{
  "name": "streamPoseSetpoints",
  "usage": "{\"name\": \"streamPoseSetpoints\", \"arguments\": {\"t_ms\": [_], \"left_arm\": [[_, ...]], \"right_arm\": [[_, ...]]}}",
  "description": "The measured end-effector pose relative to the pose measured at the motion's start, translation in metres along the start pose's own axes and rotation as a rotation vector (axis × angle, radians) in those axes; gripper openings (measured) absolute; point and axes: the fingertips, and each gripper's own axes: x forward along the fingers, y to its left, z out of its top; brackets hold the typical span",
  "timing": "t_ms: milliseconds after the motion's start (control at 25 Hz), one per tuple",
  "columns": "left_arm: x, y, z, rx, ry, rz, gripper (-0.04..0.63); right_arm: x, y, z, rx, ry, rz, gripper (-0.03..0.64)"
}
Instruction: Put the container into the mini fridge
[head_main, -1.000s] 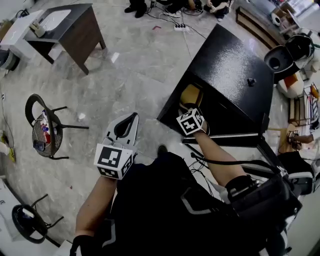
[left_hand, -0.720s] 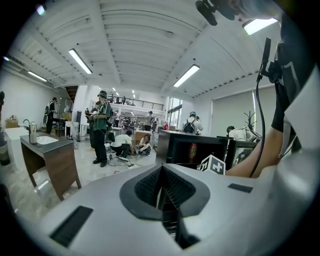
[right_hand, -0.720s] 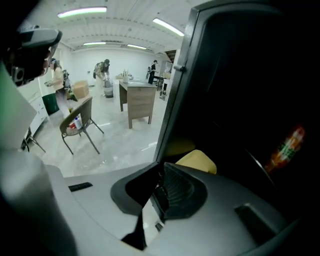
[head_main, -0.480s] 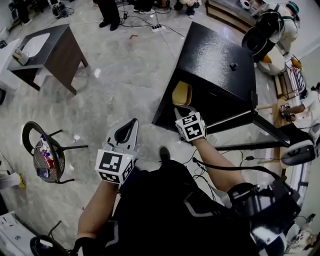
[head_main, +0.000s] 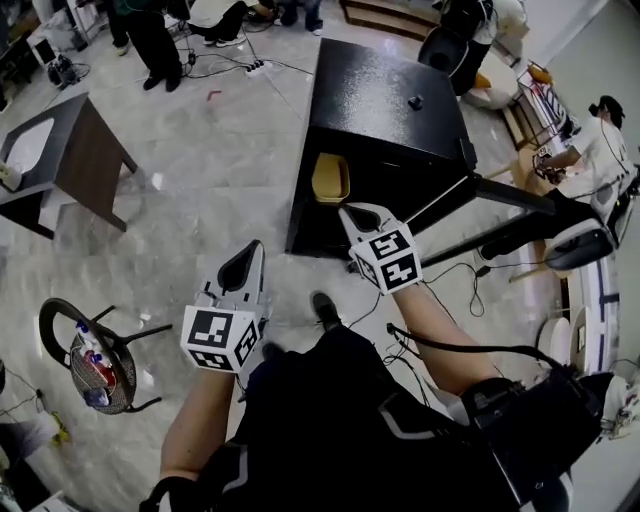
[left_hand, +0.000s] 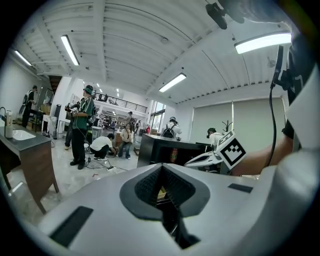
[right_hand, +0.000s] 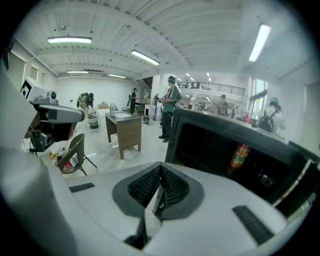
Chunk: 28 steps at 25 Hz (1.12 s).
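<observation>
Black mini fridge (head_main: 385, 100), door (head_main: 520, 200) swung open on fridge's right side. Yellow container (head_main: 331, 178) inside fridge, at left end of open compartment, clear of both tools. Right tool (head_main: 360, 214) just in front of fridge opening, near container, not touching; jaws pressed together, nothing between. Left tool (head_main: 248, 262) farther out from fridge front, above floor; jaws likewise pressed together, empty. Small dark item (head_main: 415, 102) on fridge top. Chair (head_main: 85, 345) and dark table (head_main: 75, 150) well left of fridge.
</observation>
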Motion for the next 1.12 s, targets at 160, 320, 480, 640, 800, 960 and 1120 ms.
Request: {"name": "streamPoseSetpoints", "arguments": {"t_ms": [160, 320, 480, 640, 800, 960, 1120], "left_arm": [[-0.001, -0.004, 0.004, 0.008, -0.011, -0.036, 0.009], [0.002, -0.006, 0.014, 0.010, -0.034, -0.064, 0.009], [0.005, -0.013, 0.028, 0.016, -0.054, -0.079, 0.009], [0.013, -0.021, 0.040, 0.031, -0.065, -0.068, 0.009], [0.024, -0.038, 0.057, 0.046, -0.087, -0.043, 0.009], [0.036, -0.058, 0.073, 0.071, -0.106, -0.011, 0.009], [0.044, -0.071, 0.080, 0.081, -0.112, 0.035, 0.009]], "right_arm": [[-0.040, -0.002, 0.012, 0.009, -0.049, -0.069, 0.018], [-0.073, 0.000, 0.024, 0.029, -0.088, -0.118, 0.018], [-0.102, -0.007, 0.038, 0.073, -0.146, -0.147, 0.017], [-0.120, -0.021, 0.045, 0.067, -0.186, -0.163, 0.017], [-0.143, -0.049, 0.043, 0.103, -0.217, -0.196, 0.018], [-0.167, -0.074, 0.043, 0.101, -0.249, -0.232, 0.017], [-0.185, -0.085, 0.043, 0.109, -0.278, -0.254, 0.018]]}}
